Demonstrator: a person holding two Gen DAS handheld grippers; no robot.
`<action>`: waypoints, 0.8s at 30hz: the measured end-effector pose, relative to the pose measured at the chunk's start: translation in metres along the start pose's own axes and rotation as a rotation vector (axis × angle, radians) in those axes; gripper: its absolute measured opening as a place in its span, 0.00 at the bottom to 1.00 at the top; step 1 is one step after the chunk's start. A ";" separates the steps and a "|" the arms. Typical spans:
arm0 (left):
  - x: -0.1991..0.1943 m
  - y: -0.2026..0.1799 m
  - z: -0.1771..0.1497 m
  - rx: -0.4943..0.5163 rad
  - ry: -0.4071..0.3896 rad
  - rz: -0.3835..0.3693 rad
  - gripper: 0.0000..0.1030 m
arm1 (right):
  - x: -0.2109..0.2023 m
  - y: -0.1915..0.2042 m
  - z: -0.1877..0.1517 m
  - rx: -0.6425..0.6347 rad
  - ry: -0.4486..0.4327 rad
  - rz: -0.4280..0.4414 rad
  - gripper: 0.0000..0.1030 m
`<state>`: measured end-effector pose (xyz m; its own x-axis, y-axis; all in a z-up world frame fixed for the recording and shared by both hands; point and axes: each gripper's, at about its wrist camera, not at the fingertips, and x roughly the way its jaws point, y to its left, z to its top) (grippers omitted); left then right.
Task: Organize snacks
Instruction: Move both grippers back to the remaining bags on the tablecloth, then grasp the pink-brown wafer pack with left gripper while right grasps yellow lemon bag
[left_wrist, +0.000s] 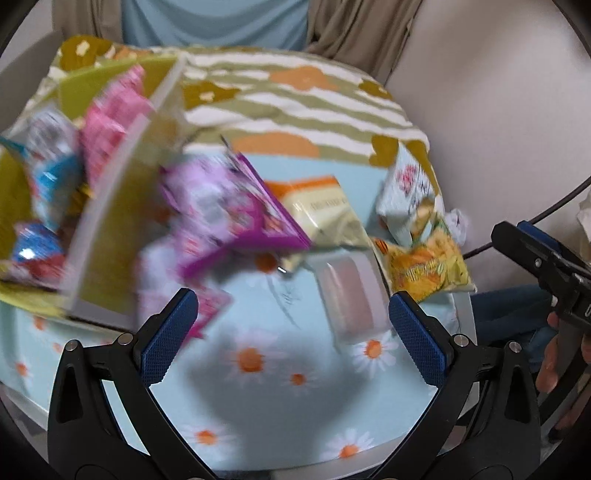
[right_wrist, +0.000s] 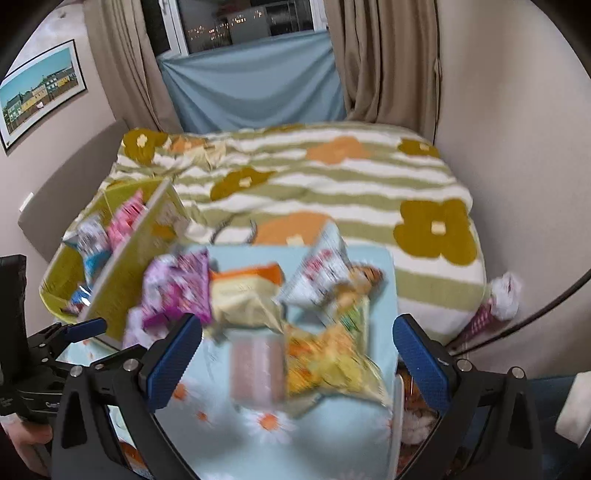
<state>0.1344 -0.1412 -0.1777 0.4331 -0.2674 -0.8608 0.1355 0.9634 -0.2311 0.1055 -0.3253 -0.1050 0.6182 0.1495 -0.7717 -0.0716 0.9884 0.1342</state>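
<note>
Loose snack packs lie on a light blue daisy-print tray (left_wrist: 258, 387): a purple pack (left_wrist: 229, 210) (right_wrist: 177, 288), a cream and orange pack (left_wrist: 321, 210) (right_wrist: 243, 295), a yellow-orange chip bag (left_wrist: 424, 266) (right_wrist: 328, 365), a white pack with red print (left_wrist: 406, 195) (right_wrist: 325, 273) and a pale pink flat pack (left_wrist: 351, 295) (right_wrist: 258, 369). A green box (left_wrist: 110, 236) (right_wrist: 129, 258) at the left holds pink and blue packs. My left gripper (left_wrist: 291, 336) is open and empty above the tray. My right gripper (right_wrist: 299, 358) is open over the pink pack and chip bag. Both views are blurred.
The tray rests on a bed with a green-striped flower blanket (right_wrist: 332, 184). Beige curtains (right_wrist: 388, 62) and a blue cloth (right_wrist: 255, 85) hang behind. A framed picture (right_wrist: 40, 88) is on the left wall. A small pink-and-white wrapper (right_wrist: 498, 299) lies at the bed's right edge.
</note>
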 end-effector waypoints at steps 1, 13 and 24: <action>0.014 -0.007 -0.004 -0.004 0.020 -0.009 1.00 | 0.006 -0.006 -0.005 0.003 0.016 0.005 1.00; 0.098 -0.047 -0.013 -0.028 0.094 -0.002 1.00 | 0.069 -0.050 -0.030 0.061 0.142 0.113 1.00; 0.126 -0.067 -0.010 0.025 0.142 0.045 0.91 | 0.094 -0.060 -0.037 0.065 0.198 0.153 1.00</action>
<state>0.1707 -0.2396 -0.2756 0.3087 -0.2172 -0.9260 0.1413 0.9732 -0.1812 0.1393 -0.3693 -0.2088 0.4384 0.3063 -0.8450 -0.0980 0.9508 0.2939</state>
